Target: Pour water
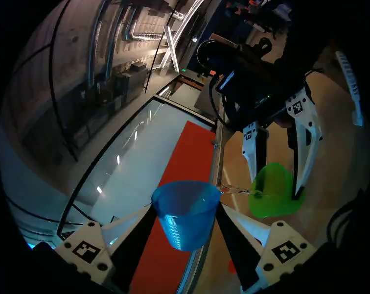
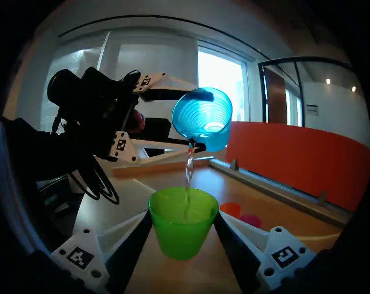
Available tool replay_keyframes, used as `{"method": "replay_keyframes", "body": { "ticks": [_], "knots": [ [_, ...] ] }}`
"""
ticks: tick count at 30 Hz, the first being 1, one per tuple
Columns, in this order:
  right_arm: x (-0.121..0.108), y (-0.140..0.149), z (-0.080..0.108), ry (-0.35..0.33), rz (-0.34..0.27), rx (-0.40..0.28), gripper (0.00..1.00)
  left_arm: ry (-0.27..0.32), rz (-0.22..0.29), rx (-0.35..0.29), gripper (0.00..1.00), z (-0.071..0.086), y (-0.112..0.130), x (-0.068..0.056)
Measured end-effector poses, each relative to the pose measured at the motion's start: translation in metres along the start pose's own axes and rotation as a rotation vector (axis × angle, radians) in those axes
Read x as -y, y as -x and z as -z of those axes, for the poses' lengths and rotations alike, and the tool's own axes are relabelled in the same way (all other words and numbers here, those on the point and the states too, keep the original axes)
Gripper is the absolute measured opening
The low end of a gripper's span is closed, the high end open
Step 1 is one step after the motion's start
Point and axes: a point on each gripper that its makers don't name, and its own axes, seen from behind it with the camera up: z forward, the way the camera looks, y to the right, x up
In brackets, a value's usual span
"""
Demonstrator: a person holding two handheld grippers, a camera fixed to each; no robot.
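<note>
Left gripper view: the left tool (image 1: pixel 186 211) clamps the tipped blue cup (image 1: pixel 185 223) near the green cup (image 1: pixel 274 192). Right gripper view: the right tool (image 2: pixel 183 218) grips the green cup, a water stream (image 2: pixel 188 171) falling in; pouring seems midway, filling unfinished.

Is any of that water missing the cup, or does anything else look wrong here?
Nothing stands out. The blue cup, tipped in the left tongs, sends a thin stream of water straight into the green cup, held upright in the right tongs. The wooden table nearby looks dry.
</note>
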Motion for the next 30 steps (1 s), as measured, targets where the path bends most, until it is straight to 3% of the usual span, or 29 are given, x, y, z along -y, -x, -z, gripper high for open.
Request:
{"method": "replay_keyframes", "body": {
  "ticks": [30],
  "knots": [
    [-0.0011, -0.0015, -0.0025, 0.007, 0.005, -0.006, 0.9, -0.011, -0.07, -0.007, 0.85, 0.0003, -0.0031, 0.0017]
  ]
}}
